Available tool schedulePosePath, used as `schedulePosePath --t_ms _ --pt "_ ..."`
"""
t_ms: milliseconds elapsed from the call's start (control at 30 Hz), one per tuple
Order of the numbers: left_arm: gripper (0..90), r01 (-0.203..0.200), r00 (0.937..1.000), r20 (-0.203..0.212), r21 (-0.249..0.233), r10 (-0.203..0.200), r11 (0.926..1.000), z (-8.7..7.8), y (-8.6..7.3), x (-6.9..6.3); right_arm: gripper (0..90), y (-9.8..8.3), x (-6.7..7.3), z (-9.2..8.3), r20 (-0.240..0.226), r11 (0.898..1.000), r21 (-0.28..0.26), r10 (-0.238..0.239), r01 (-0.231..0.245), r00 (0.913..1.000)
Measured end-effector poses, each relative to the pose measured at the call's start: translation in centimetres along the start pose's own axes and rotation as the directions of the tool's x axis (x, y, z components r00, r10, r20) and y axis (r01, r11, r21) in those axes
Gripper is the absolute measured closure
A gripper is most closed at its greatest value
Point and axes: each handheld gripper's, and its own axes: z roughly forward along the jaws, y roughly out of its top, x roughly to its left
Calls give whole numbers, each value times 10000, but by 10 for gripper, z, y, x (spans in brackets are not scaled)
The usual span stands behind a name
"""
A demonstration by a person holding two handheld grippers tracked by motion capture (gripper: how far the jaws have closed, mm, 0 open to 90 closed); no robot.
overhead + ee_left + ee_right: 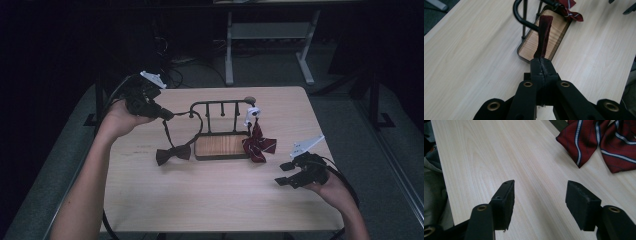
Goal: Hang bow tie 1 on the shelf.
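Note:
A black metal rack (220, 105) with a wooden base (221, 146) stands mid-table. A dark maroon bow tie (173, 153) lies on the table left of the base, and its strap (199, 122) loops up toward the rack's left end. My left gripper (169, 115) is shut on the strap's end; in the left gripper view the jaws (541, 62) pinch the strap (544, 35) above the base (554, 30). A red striped bow tie (259, 145) hangs by a white clip (251, 114) at the rack's right end. My right gripper (285, 174) is open and empty over bare table; in its own view (540, 192) the striped tie (596, 142) lies ahead.
The light wooden table (215, 200) has bare room in front and at the left. Beyond its far edge stands another table's white leg frame (270, 40) on a dark floor with cables. A grey sleeve (434, 182) sits at the left edge of the right gripper view.

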Motion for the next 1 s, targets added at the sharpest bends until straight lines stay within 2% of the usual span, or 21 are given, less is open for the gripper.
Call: schedulePosePath --t_ms 33,400,1000 --pt "900 166 9999 17 -12 -166 9999 1 -1 4 399 0 0 0 5 10000 9 4 -4 10000" --pt "900 685 9976 -60 322 -684 9971 9 -4 21 399 0 -1 -1 39 10000 -5 -18 18 10000" --pt "900 872 9959 -303 833 -849 9927 19 4 28 399 0 0 0 -28 10000 -9 -19 19 10000"
